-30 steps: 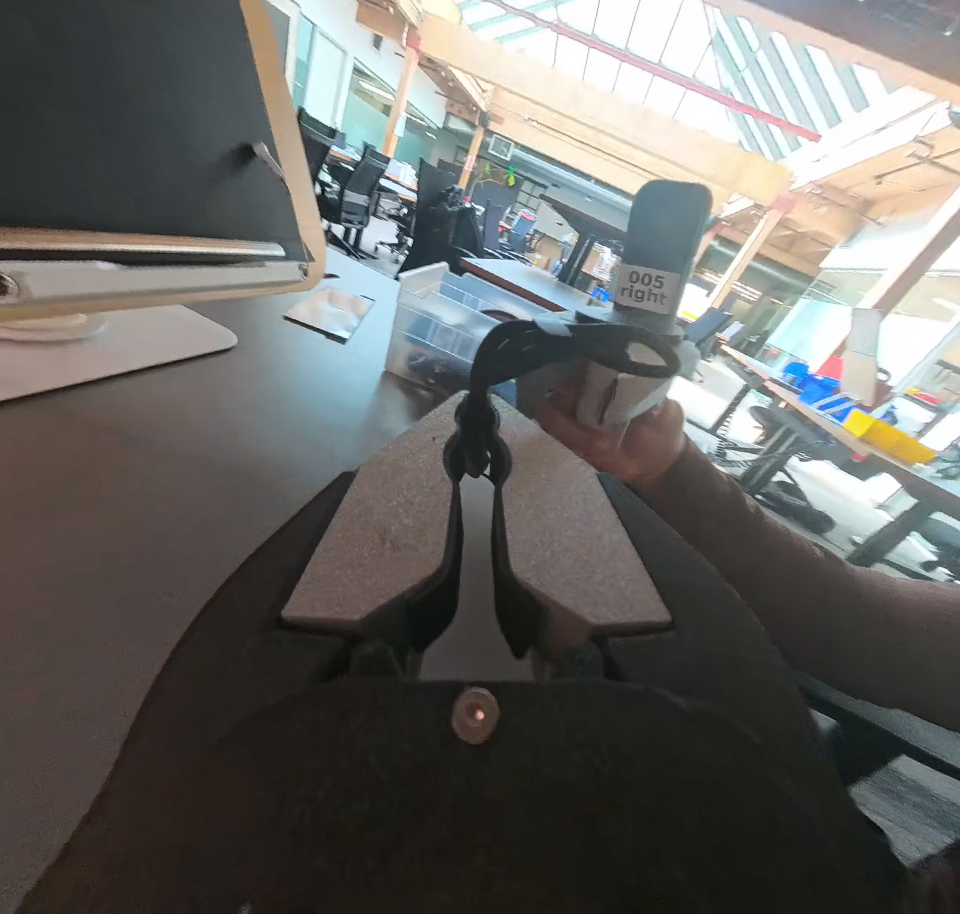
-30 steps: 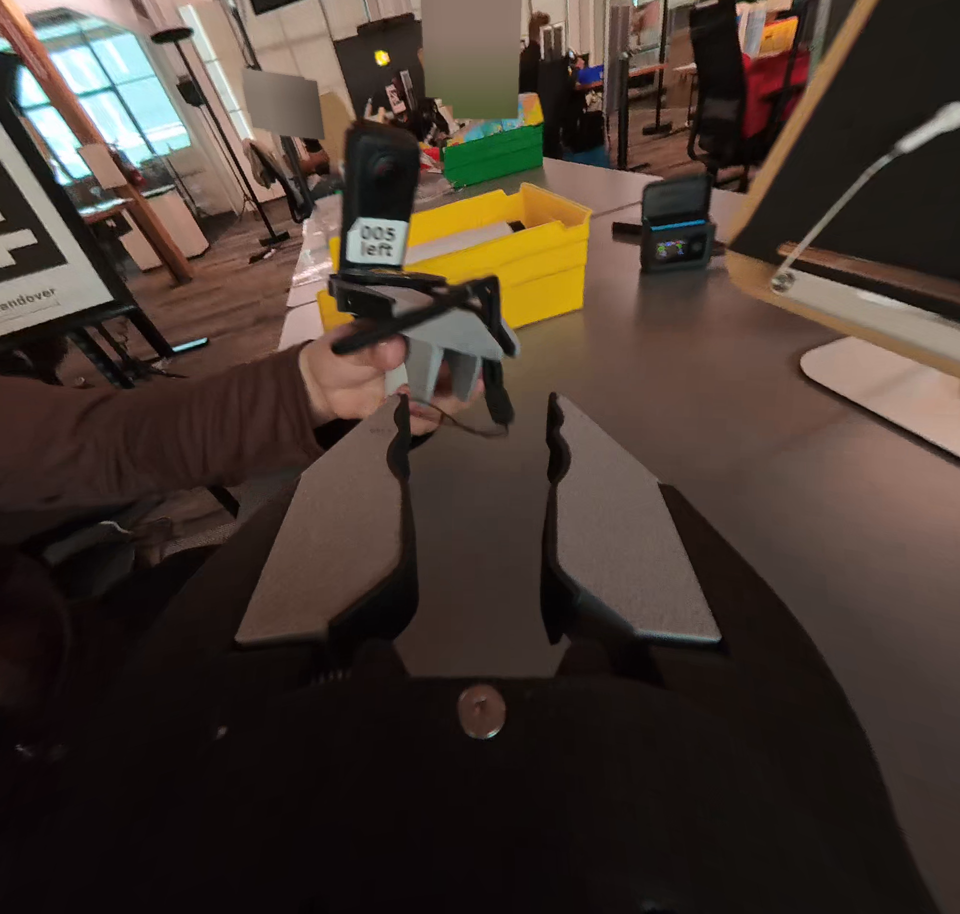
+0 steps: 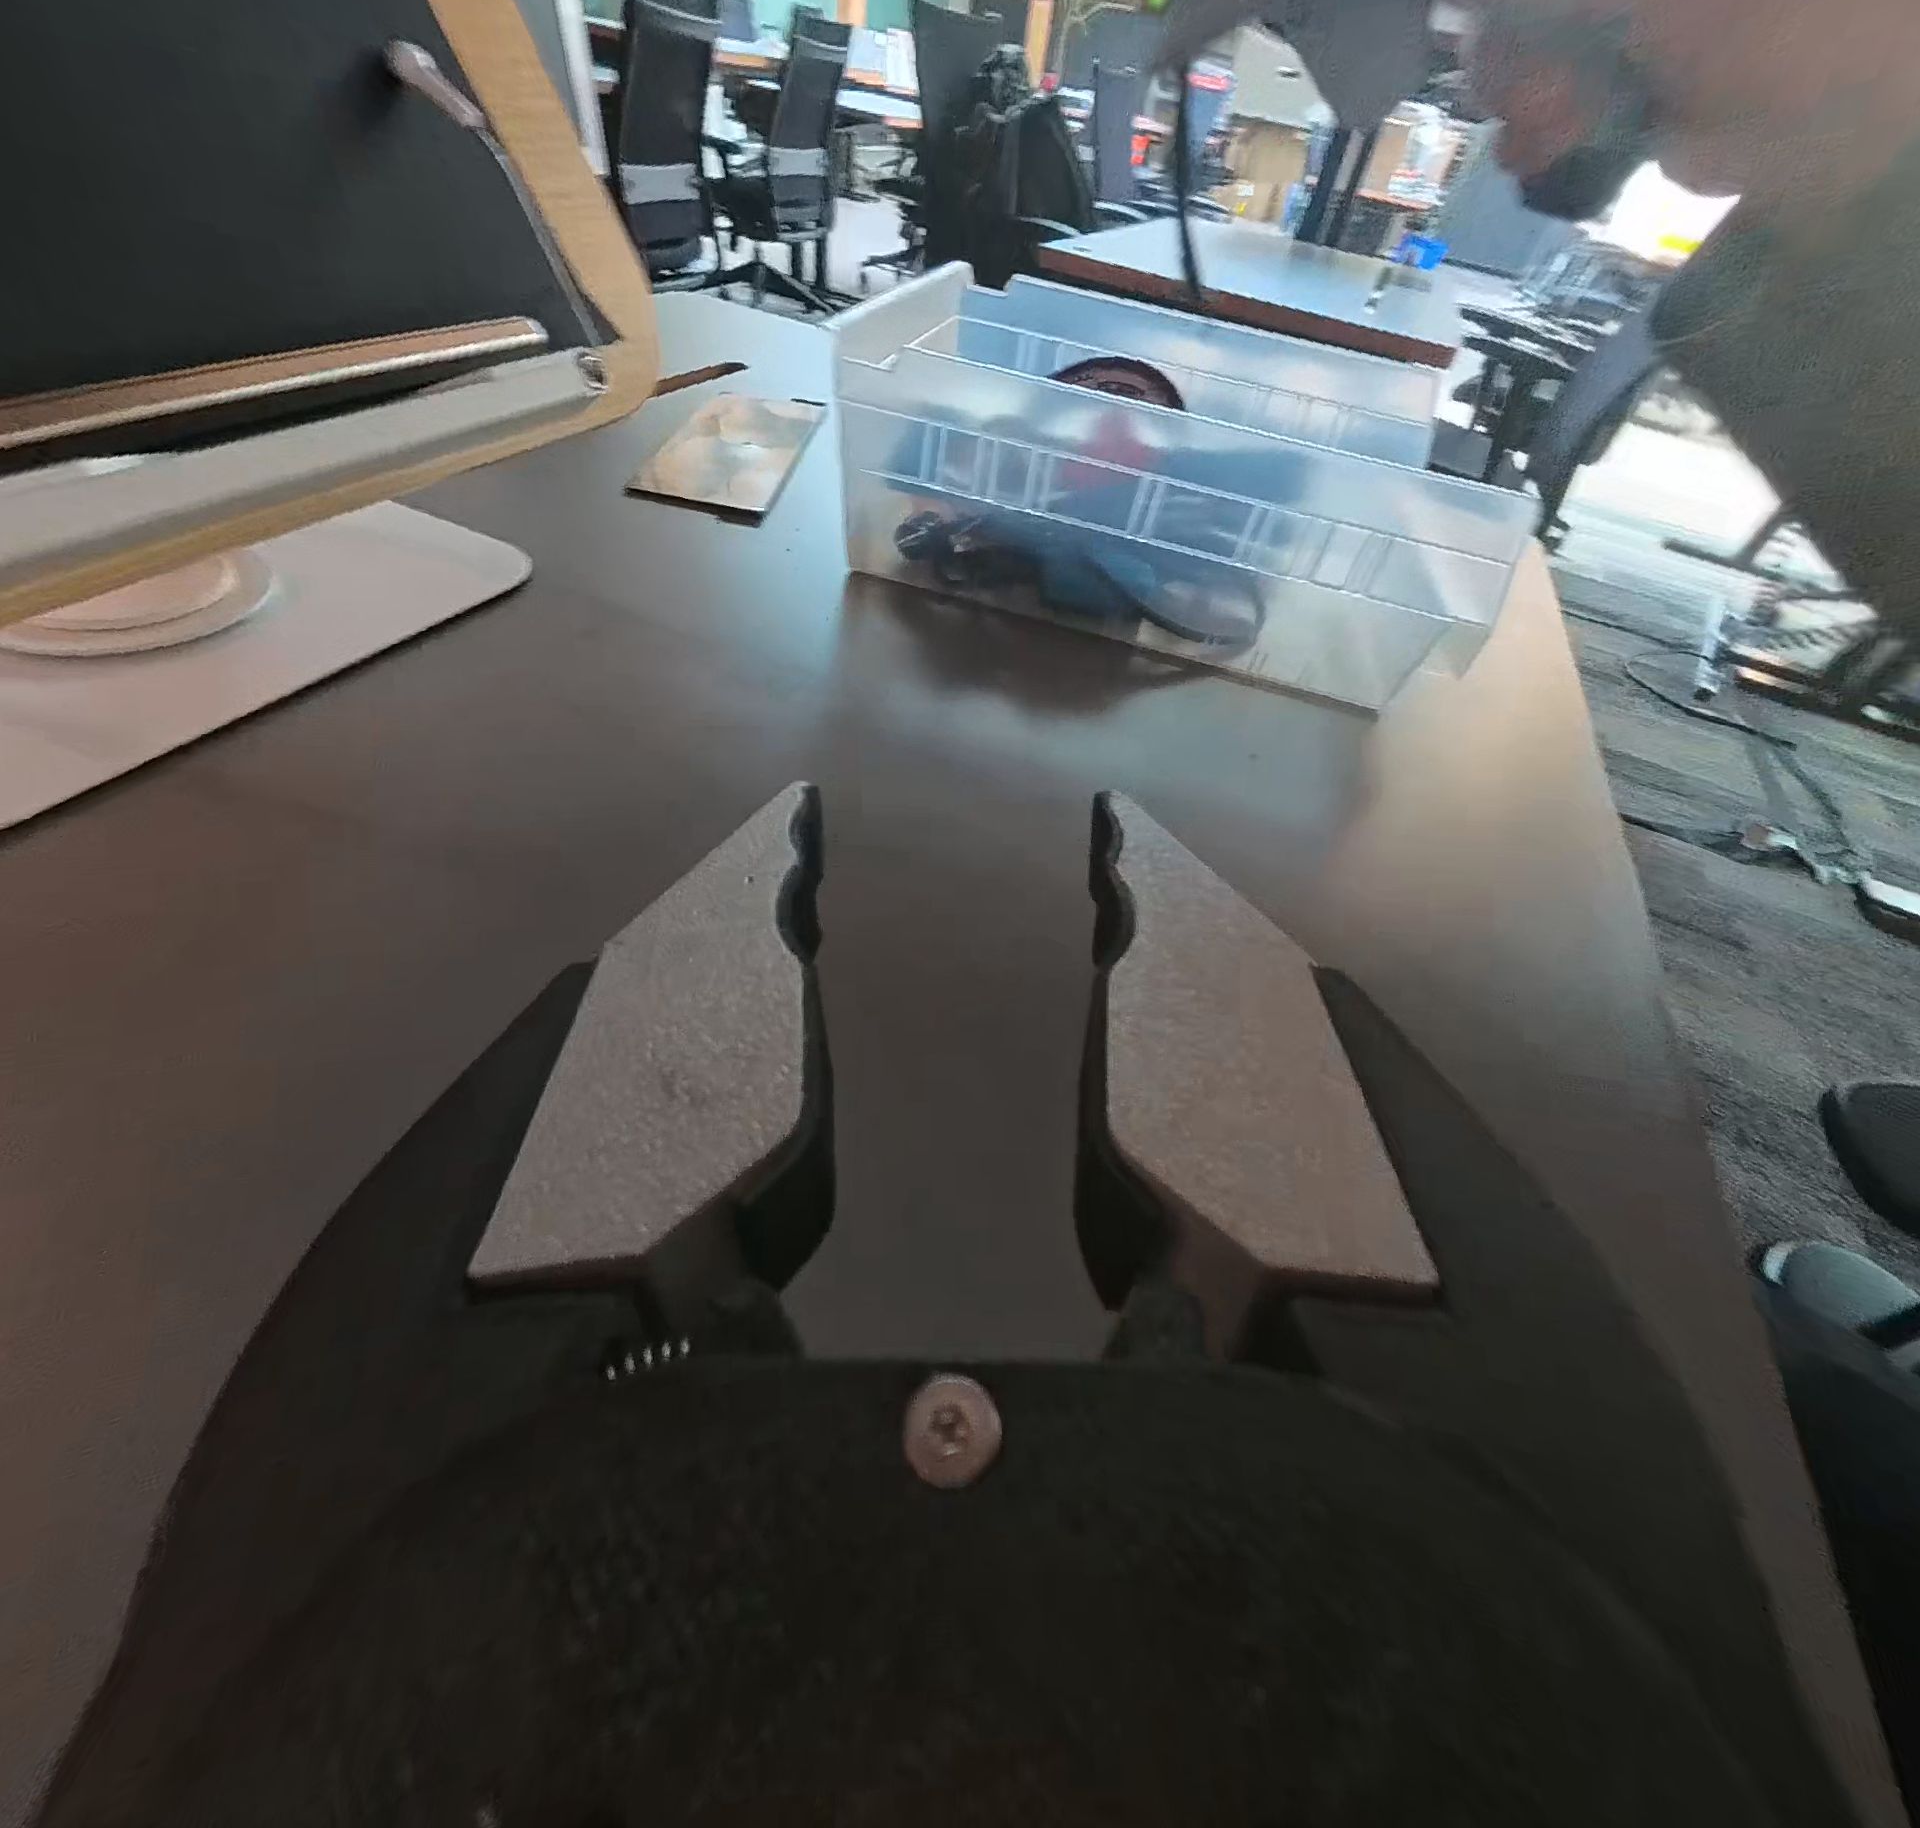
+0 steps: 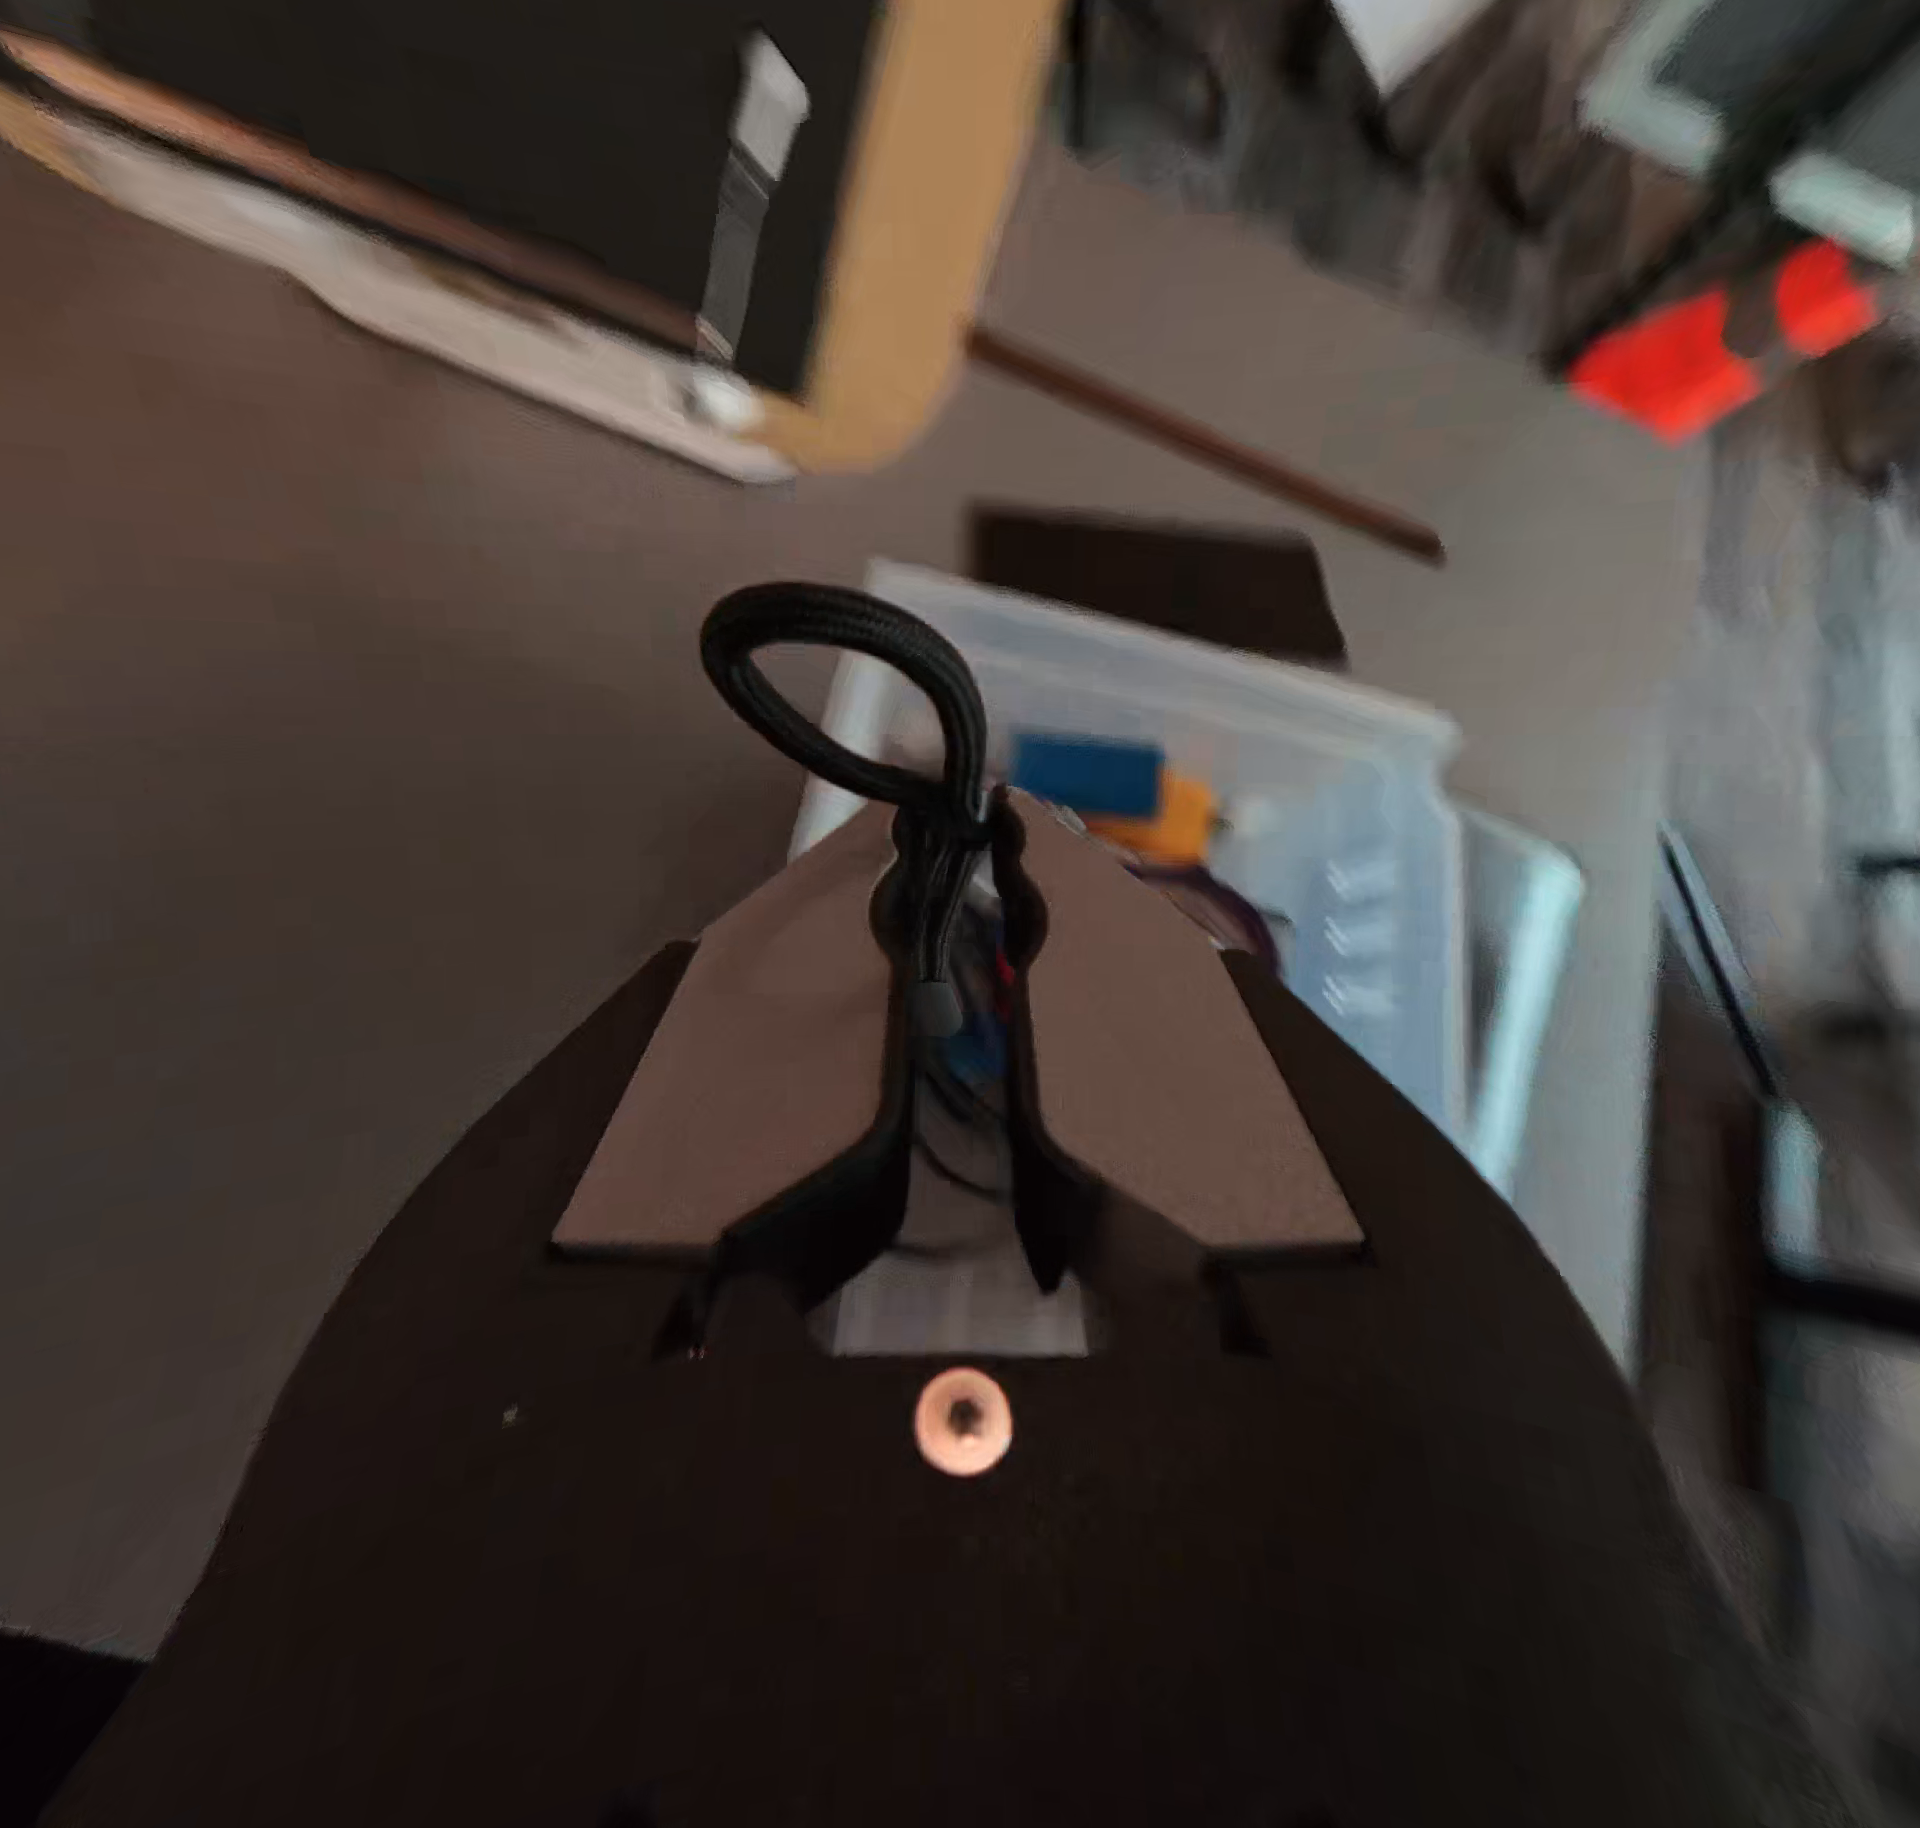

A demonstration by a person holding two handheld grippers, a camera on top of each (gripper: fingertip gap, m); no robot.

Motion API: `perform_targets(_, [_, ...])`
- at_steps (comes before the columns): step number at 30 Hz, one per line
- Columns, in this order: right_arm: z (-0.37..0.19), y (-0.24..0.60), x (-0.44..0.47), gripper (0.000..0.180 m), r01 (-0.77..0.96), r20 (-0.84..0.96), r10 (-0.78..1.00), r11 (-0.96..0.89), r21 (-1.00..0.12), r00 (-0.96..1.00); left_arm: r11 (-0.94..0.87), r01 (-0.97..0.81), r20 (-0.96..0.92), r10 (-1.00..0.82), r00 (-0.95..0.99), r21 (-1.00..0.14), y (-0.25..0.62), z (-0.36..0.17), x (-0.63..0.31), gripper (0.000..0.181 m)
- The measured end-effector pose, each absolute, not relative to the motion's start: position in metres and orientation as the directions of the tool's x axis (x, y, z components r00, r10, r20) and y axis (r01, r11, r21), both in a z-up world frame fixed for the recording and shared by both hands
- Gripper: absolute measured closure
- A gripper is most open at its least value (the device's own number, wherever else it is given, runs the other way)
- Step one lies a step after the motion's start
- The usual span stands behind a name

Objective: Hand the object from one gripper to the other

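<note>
Two grippers, one cord, one clear bin, one monitor w/ wood-edged dark panel, all over one dark counter [image 3: 1039, 718].

Going L to R in left wrist view: monitor [image 3: 239, 428] is sitting at far left on its pale base; a small shiny square plate [image 3: 727, 448] is lying just beside the clear bin [image 3: 1164, 490], which is resting mid-counter. The bin is holding dark cables plus blue, red bits, blurred thru its ribbed wall. Left gripper [image 3: 954, 843] is hovering over bare counter, jaws spread apart, nothing between them. Upper right is a blurred arm and gripper, too smeared to read.

Right wrist view: right gripper [image 4: 951, 822] is clamping a black braided cord [image 4: 831, 677]; jaws are pinched on its bundled strands, one loop sticking out past the tips. Clear bin [image 4: 1382, 802] is lying beyond, showing blue and orange bits.
</note>
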State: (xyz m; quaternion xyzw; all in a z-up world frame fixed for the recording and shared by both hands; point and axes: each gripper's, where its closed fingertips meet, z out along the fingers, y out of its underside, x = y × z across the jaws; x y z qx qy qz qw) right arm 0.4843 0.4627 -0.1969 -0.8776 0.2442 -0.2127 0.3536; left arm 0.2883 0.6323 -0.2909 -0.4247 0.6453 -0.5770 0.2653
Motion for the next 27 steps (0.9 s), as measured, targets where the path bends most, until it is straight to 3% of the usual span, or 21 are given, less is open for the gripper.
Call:
perform_targets(4, [-0.248,0.408,0.520,0.168,-0.483,0.207,-0.649,-0.708,-0.515,0.732,-0.067,-0.232,0.169,-0.874,-0.455,-0.970,0.643,-0.286,0.291,0.130])
perform_targets(9, [-0.290,0.369,0.534,0.128,-0.607,0.315,-0.680,-0.733,-0.309,0.662,-0.038,-0.250,0.150,-0.883,-0.445,-0.967,0.643,-0.292,0.293,0.129])
perform_targets(12, [-0.249,0.381,0.531,0.126,-0.520,0.444,-0.654,-0.757,-0.396,0.613,-0.001,-0.259,0.119,-0.889,-0.442,-0.966,0.641,-0.298,0.294,0.129])
perform_targets(14, [-0.222,0.413,0.511,0.119,-0.430,0.426,-0.631,-0.765,-0.480,0.648,0.019,-0.266,0.104,-0.891,-0.441,-0.964,0.640,-0.301,0.295,0.129])
perform_targets(18, [-0.204,0.525,0.420,0.105,-0.254,0.085,-0.434,-0.662,-0.706,0.897,0.008,-0.259,0.107,-0.899,-0.426,-0.966,0.644,-0.300,0.297,0.128])
perform_targets(21, [-0.222,0.590,0.363,0.086,-0.242,-0.130,-0.235,-0.551,-0.798,0.963,-0.054,-0.219,0.134,-0.920,-0.369,-0.974,0.658,-0.290,0.300,0.125])
perform_targets(27, [-0.312,0.663,0.354,0.092,-0.247,-0.184,-0.176,-0.480,-0.842,0.967,-0.109,-0.183,0.164,-0.934,-0.318,-0.977,0.674,-0.281,0.299,0.122])
